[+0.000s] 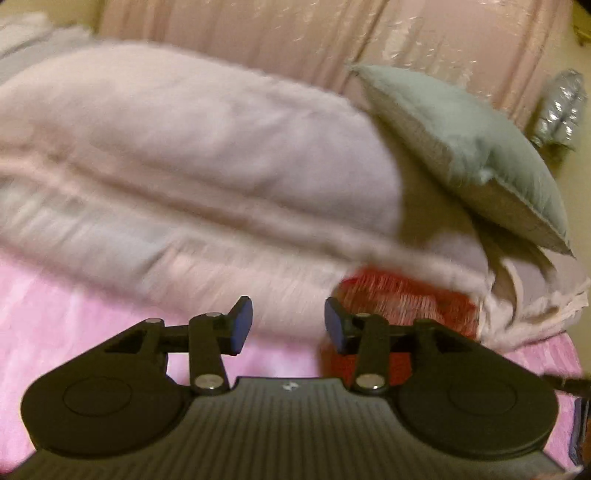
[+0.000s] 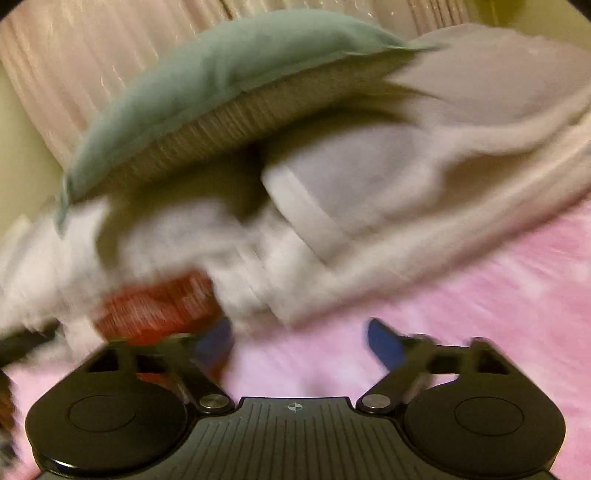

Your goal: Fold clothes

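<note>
A red garment (image 1: 402, 306) lies on the pink bedspread (image 1: 74, 325), partly tucked under pale bedding. In the left wrist view my left gripper (image 1: 289, 325) is open over the spread, its right pad in front of the red cloth's left edge, nothing between the pads. In the blurred right wrist view the red garment (image 2: 159, 306) sits at the lower left. My right gripper (image 2: 300, 343) stands open above the pink bedspread (image 2: 498, 314) with an empty gap, its left fingertip close to the red cloth.
A large pale pillow (image 1: 177, 147) and crumpled pale bedding (image 2: 332, 229) lie just behind the garment. A teal cushion (image 1: 469, 140) leans on them, shown as the teal cushion (image 2: 229, 81) in the right view. Pink curtains (image 1: 332, 33) hang behind. A silvery object (image 1: 561, 107) stands at far right.
</note>
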Demonstrator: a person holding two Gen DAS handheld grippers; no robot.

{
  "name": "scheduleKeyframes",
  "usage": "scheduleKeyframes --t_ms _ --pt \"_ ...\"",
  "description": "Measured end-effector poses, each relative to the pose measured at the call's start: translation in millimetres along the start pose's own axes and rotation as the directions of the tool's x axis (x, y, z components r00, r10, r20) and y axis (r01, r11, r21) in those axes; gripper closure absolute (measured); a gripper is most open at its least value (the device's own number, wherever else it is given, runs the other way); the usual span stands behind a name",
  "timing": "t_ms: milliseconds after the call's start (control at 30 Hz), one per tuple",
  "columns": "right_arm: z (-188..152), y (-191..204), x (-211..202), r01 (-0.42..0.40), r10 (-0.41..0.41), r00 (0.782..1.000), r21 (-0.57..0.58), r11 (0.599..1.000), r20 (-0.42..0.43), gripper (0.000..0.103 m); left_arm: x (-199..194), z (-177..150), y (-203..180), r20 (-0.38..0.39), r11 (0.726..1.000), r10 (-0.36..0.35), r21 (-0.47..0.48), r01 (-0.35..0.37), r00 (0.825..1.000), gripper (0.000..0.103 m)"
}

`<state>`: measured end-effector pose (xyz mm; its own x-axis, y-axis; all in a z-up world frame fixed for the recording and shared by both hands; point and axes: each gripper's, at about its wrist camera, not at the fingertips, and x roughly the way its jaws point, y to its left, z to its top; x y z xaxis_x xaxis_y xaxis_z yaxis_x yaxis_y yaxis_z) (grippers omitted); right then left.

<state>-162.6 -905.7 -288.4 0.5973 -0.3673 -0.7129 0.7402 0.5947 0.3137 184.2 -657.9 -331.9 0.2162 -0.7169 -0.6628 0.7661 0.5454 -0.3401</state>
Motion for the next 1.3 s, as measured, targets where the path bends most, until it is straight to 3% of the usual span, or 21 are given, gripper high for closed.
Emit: scheduleKeyframes --t_ms 67,133,200,267,400,533,633,667,700,733,767,867,967,1000,1033,1067,1133,1200,1233,1300 --pt "-40 0 -14 0.015 -0.019 0.998 -0.059 0.998 -0.067 0.067 -10 -31 7 -0.087 0.999 -0.053 -0.005 0.052 0.995 0.087" --pt "-81 5 -21 -0.005 -0.013 0.991 -0.132 0.991 -0.13 0.075 -13 -68 0 -0.185 0.994 -0.086 0.05 0.097 0.979 0.091" --pt "-111 7 -23 -0.024 -0.005 0.987 -0.177 0.984 -0.162 0.075 -11 -101 -11 -0.254 0.982 -0.087 0.138 0.125 0.963 0.093" --pt "-127 10 -22 -0.022 -0.004 0.99 -0.19 0.982 -0.138 0.075 -9 -117 -20 -0.269 0.978 -0.073 0.168 0.122 0.96 0.093" --pt "-114 -2 -13 -0.01 -0.004 0.996 -0.152 0.988 -0.093 0.074 -9 -120 -31 -0.252 0.986 -0.069 0.129 0.105 0.965 0.093" --pt "-86 -19 5 -0.013 -0.005 0.994 -0.17 0.985 -0.109 0.05 -10 -110 -37 -0.229 0.986 -0.068 0.134 0.101 0.971 0.092" --pt "-73 -24 26 -0.077 0.053 0.987 -0.156 0.985 -0.153 0.05 -14 -111 -34 -0.234 0.989 -0.063 0.116 0.092 0.97 0.092" --pt "-75 -22 35 -0.1 0.069 0.981 -0.167 0.981 -0.182 0.054 -14 -111 -32 -0.238 0.99 -0.061 0.106 0.089 0.969 0.092" --pt "-78 -17 42 -0.107 0.065 0.977 -0.204 0.973 -0.204 0.068 -13 -113 -30 -0.246 0.992 -0.058 0.097 0.084 0.968 0.092" --pt "-81 -12 47 -0.11 0.058 0.976 -0.247 0.963 -0.209 0.091 -12 -115 -28 -0.252 0.993 -0.053 0.091 0.078 0.966 0.092" --pt "-82 -8 46 -0.101 0.047 0.981 -0.282 0.954 -0.19 0.095 -12 -116 -26 -0.252 0.993 -0.051 0.09 0.076 0.966 0.092" --pt "-77 -22 42 -0.002 -0.02 0.996 -0.252 0.968 -0.087 0.096 -10 -120 -20 -0.257 0.992 -0.022 0.112 0.052 0.966 0.092" --pt "-74 -46 51 0.012 -0.032 0.992 -0.164 0.986 -0.12 0.091 -5 -124 -10 -0.268 0.993 0.024 0.117 0.008 0.963 0.093" --pt "-72 -48 50 0.005 -0.025 0.991 -0.151 0.988 -0.128 0.083 -5 -124 -6 -0.264 0.995 0.023 0.1 0.004 0.964 0.092" --pt "-69 -46 46 0.023 -0.042 0.991 -0.152 0.988 -0.126 0.045 -6 -123 -4 -0.259 0.996 0.02 0.085 0.002 0.966 0.092" --pt "-68 -44 37 0.052 -0.067 0.993 -0.151 0.987 -0.096 0.028 -7 -122 -3 -0.251 0.997 0.021 0.08 -0.001 0.968 0.092" --pt "-68 -38 13 0.077 -0.079 0.997 -0.134 0.988 -0.01 0.029 -11 -120 -2 -0.232 0.997 0.02 0.079 -0.001 0.973 0.092" --pt "-77 -31 -6 -0.026 0.024 1.0 -0.102 0.994 -0.014 0.051 -11 -123 -3 -0.236 0.996 0.012 0.085 0.009 0.972 0.092" --pt "-86 -24 -11 -0.092 0.085 0.995 -0.119 0.989 -0.055 0.062 -10 -126 -5 -0.248 0.995 0.012 0.097 0.013 0.969 0.092" --pt "-111 -12 -12 -0.17 0.135 0.975 -0.2 0.965 -0.177 0.067 -13 -132 -7 -0.26 0.991 0.019 0.132 0.016 0.965 0.092"
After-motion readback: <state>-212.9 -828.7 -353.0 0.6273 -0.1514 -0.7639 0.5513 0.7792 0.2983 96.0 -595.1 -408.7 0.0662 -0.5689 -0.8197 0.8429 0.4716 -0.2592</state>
